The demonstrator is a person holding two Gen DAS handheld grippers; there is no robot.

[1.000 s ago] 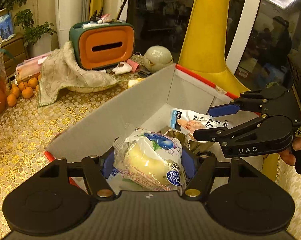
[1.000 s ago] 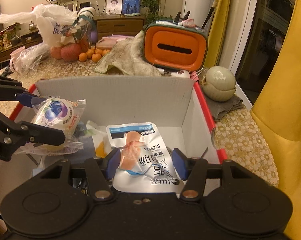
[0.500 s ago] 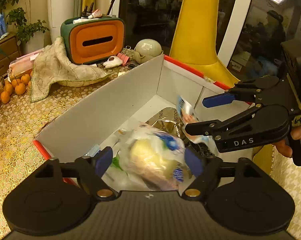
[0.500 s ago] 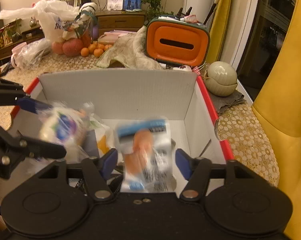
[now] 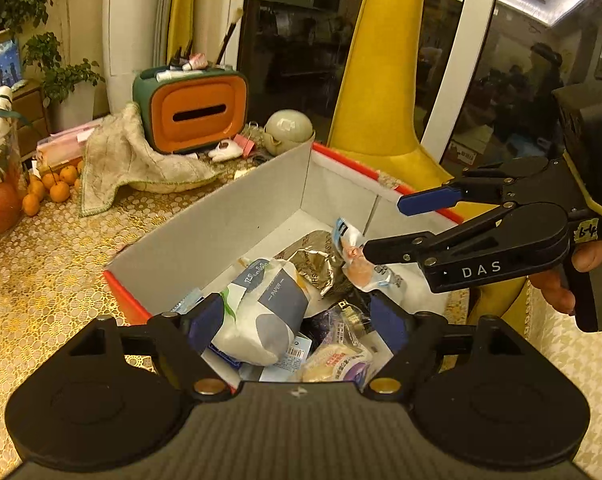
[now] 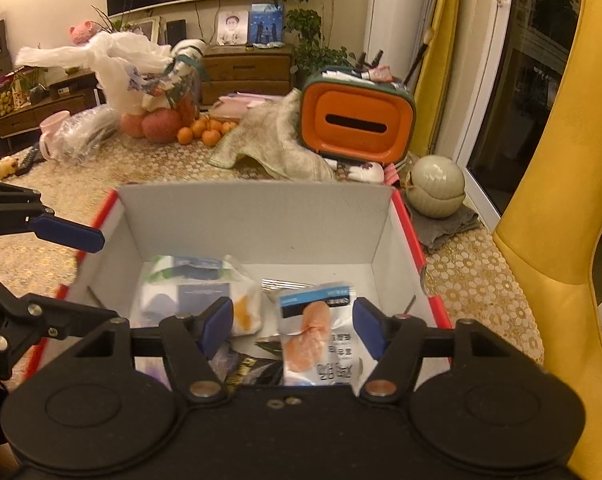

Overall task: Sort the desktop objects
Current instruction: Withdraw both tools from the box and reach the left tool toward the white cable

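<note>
A white cardboard box with red edges (image 5: pixel 229 220) (image 6: pixel 257 216) stands on the table and holds several snack packets. The blueberry bun packet (image 5: pixel 337 360) lies in the box below my left gripper (image 5: pixel 297 324), which is open and empty above it. The white packet with a pink sausage picture (image 6: pixel 321 332) (image 5: pixel 357 260) lies in the box under my right gripper (image 6: pixel 293 328), which is open and empty. The right gripper also shows in the left wrist view (image 5: pixel 389 224), and a left fingertip shows in the right wrist view (image 6: pixel 69 234).
A larger white and grey packet (image 5: pixel 261 312) and a foil packet (image 5: pixel 317 264) lie in the box. Behind it stand an orange tissue box (image 6: pixel 357 124), a towel (image 6: pixel 277 144), a round green pot (image 6: pixel 437 186), oranges (image 6: pixel 205 132). A yellow chair (image 6: pixel 561 220) stands at right.
Both grippers opened and rose. The blueberry bun packet dropped from the left gripper and the sausage packet dropped from the right gripper into the box.
</note>
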